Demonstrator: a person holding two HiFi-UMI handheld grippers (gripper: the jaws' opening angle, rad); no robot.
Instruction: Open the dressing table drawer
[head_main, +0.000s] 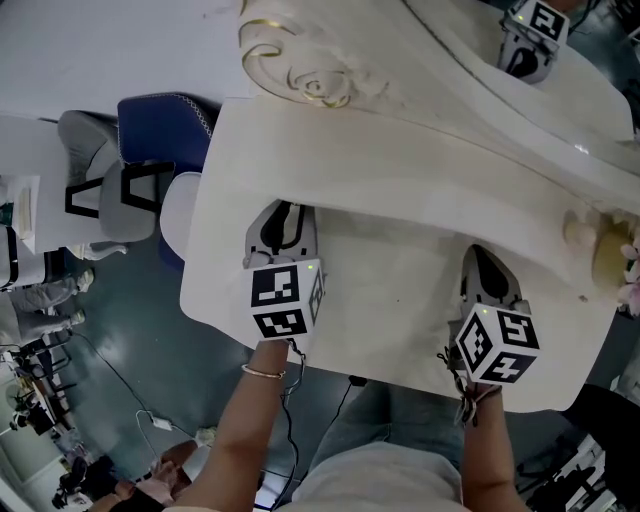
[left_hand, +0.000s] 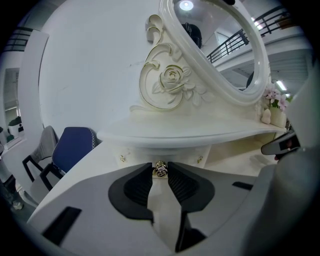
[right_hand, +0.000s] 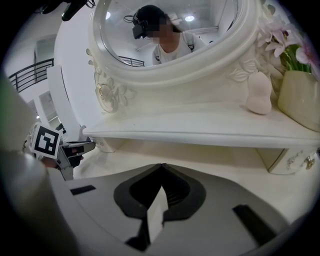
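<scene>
The cream dressing table has a raised shelf under an oval mirror. A small drawer sits beneath that shelf, with a gold knob at its front. My left gripper has its two pads against the sides of this knob. In the head view the left gripper reaches under the shelf edge, which hides its fingertips. My right gripper rests over the tabletop to the right, shut with nothing between its jaws, also seen in the head view.
A blue chair and a grey chair stand left of the table. On the shelf's right end are a vase of flowers and a pale egg-shaped sponge. Another small drawer sits under the shelf's right end.
</scene>
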